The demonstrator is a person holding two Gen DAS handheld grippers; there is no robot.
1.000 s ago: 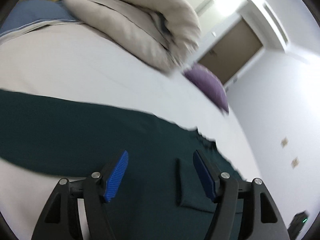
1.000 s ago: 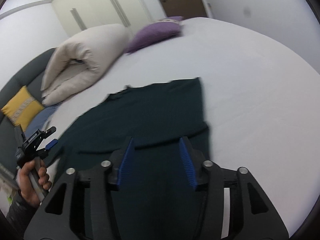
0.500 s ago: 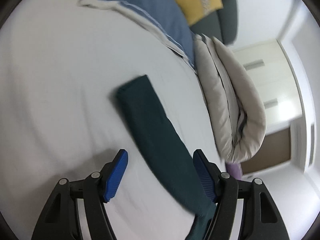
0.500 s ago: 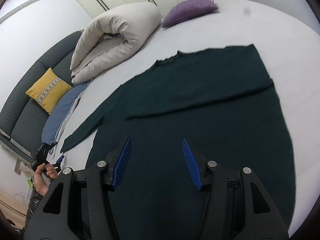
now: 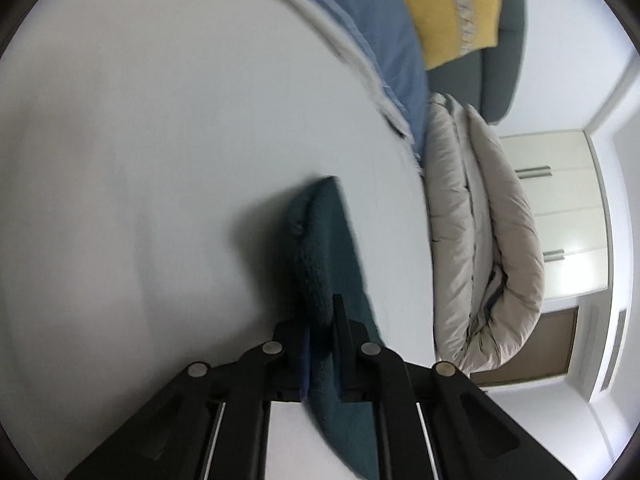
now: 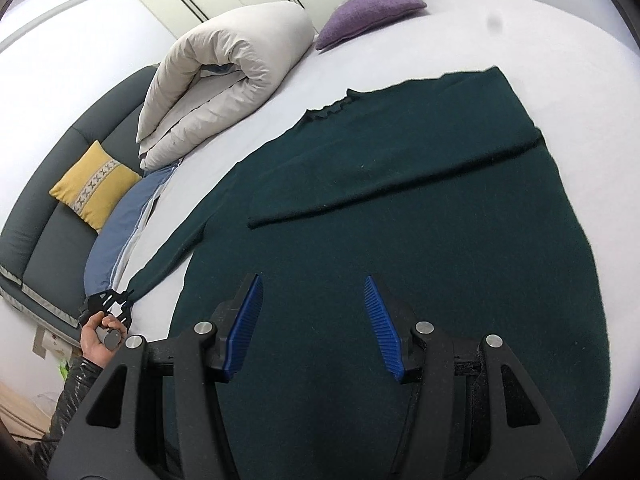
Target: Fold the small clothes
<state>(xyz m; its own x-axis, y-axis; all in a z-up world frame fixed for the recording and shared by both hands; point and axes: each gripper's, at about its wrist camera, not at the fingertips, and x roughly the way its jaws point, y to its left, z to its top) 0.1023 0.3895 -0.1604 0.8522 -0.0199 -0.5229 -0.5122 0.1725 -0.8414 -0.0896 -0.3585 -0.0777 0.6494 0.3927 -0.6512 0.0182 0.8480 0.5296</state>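
A dark green sweater (image 6: 400, 200) lies flat on the white bed, one sleeve folded across its chest. Its other sleeve (image 5: 320, 248) stretches out to the left toward the sofa. My left gripper (image 5: 322, 320) is shut on the cuff end of that sleeve; it also shows small in the right wrist view (image 6: 108, 304), at the sleeve's tip. My right gripper (image 6: 312, 320) is open and empty, hovering over the sweater's lower body.
A rolled beige duvet (image 6: 224, 76) and a purple cushion (image 6: 368, 12) lie at the back of the bed (image 6: 560, 40). A blue pillow (image 6: 124, 224) sits at the left edge, beside a grey sofa (image 6: 40, 240) with a yellow cushion (image 6: 92, 184).
My left gripper has closed on the sleeve cuff; half a second ago it was open just short of it. The right gripper has drawn back over the sweater's lower part.
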